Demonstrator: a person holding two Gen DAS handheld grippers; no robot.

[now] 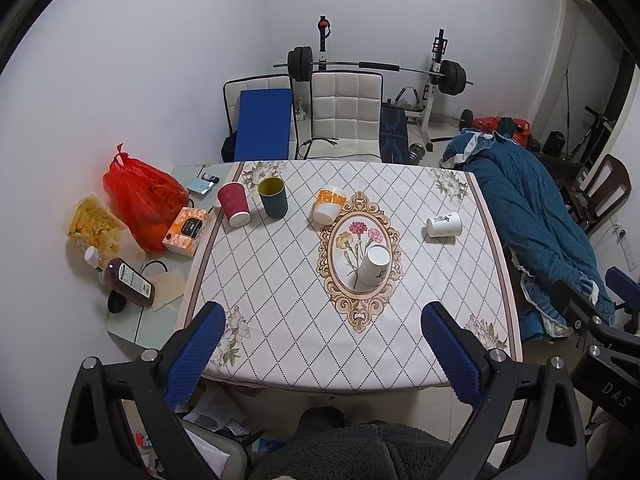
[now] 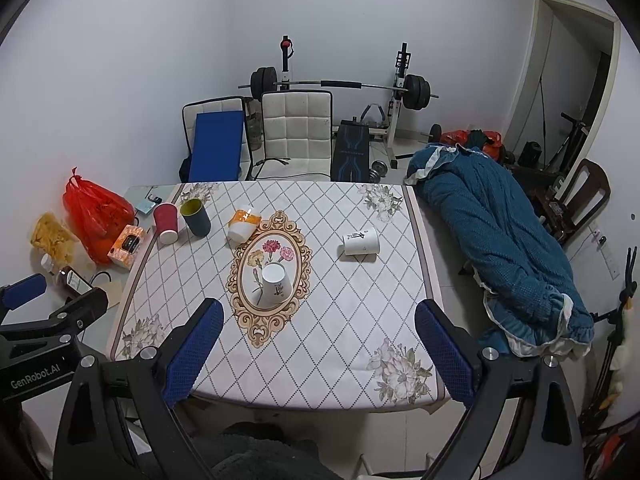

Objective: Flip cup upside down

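Note:
A white paper cup (image 1: pixel 375 266) (image 2: pixel 274 284) stands upside down on the flower oval in the middle of the table. A second white cup (image 1: pixel 444 224) (image 2: pixel 361 241) lies on its side at the right. A red cup (image 1: pixel 234 204) (image 2: pixel 166 223) and an orange-banded cup (image 1: pixel 329 205) (image 2: pixel 243 225) stand upside down at the back; a dark green cup (image 1: pixel 273 197) (image 2: pixel 195 212) stands upright there. My left gripper (image 1: pixel 322 344) and right gripper (image 2: pixel 318 340) are both open and empty, held above the table's near edge.
The table (image 1: pixel 280 280) carries a quilted cloth. At its left are a red bag (image 1: pixel 144 200), a tissue box (image 1: pixel 186 232), a snack bag and a bottle (image 1: pixel 128 282). Chairs and a barbell rack stand behind. A blue blanket (image 2: pixel 500 240) lies to the right.

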